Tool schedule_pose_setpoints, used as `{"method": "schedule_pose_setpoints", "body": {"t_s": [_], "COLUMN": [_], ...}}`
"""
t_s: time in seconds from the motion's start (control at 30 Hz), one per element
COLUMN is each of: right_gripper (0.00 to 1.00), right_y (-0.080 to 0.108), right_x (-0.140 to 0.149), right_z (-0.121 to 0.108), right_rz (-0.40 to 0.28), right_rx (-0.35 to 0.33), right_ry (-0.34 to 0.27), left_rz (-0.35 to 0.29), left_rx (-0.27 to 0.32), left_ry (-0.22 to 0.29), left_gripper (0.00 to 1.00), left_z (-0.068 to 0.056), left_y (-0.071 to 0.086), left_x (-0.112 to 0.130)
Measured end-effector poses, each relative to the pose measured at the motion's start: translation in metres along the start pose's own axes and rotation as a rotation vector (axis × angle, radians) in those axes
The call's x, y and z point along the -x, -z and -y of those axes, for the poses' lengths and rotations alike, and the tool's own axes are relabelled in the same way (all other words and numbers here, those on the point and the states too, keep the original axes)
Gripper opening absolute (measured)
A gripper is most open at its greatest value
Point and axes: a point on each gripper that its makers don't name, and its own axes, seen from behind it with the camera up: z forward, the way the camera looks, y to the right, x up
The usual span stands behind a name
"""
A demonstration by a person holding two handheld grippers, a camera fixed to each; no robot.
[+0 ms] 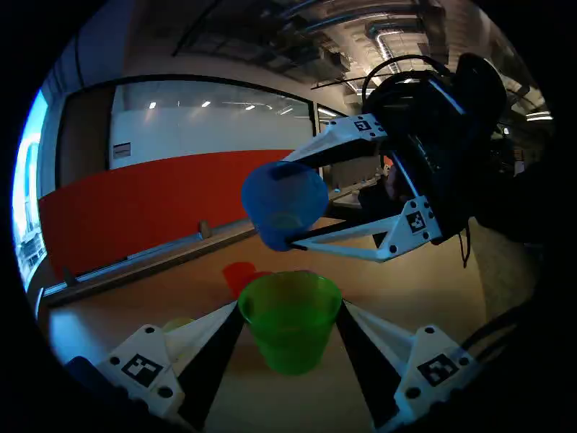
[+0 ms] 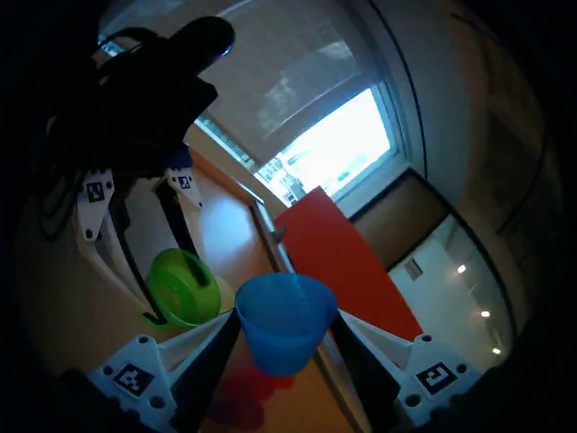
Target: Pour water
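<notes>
Blue cup (image 1: 285, 198): clamped between the two fingers of the right claw (image 2: 285, 325), one finger pressing on each side of its wall. In the left gripper view it is raised off the bench and tipped, with its mouth turned down toward the green cup. Green cup (image 1: 290, 339): gripped in the same way by the left claw (image 1: 288, 325), both fingers tight against its sides, mouth facing up in that claw's own view. Relation: the blue cup hangs above and just beyond the left claw's fingertips, over the green cup, and the two cups are apart. In the right gripper view the green cup sits to the left of and just beyond the right claw's fingertips, its rim near the blue cup. Water in either cup: cannot be told. Beyond the left claw's tips a red cup (image 1: 240, 276) stands on the wooden bench (image 1: 433, 289), partly hidden behind the green cup's rim. A small yellow object (image 1: 177, 324) lies just outside that claw's finger on the view's left side — its form is unclear. Farther off, a red wall panel (image 1: 144, 209) runs behind the bench.
</notes>
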Motion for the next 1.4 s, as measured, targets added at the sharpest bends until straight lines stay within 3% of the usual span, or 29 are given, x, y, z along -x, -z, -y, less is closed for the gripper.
{"method": "schedule_pose_setpoints", "body": {"t_s": [0.47,0.7,0.9,1.4], "right_gripper": [0.91,0.91,0.91,0.91], "right_y": [0.010,0.014,0.018,0.025], "right_x": [0.027,0.028,0.033,0.065], "right_z": [0.016,0.029,0.035,0.085], "right_rz": [0.085,0.099,0.116,0.224], "right_rx": [-0.078,-0.146,-0.166,-0.279], "right_ry": [-0.499,-0.710,-0.770,-0.766], "left_rz": [0.005,0.011,0.022,0.101], "left_rx": [-0.009,-0.005,-0.009,0.014], "left_ry": [0.007,0.010,0.003,-0.002], "left_gripper": [0.87,0.87,0.87,0.87], "left_z": [0.004,0.004,0.006,0.003], "left_y": [0.001,0.002,0.004,0.004], "left_x": [0.001,0.003,0.005,0.032]}}
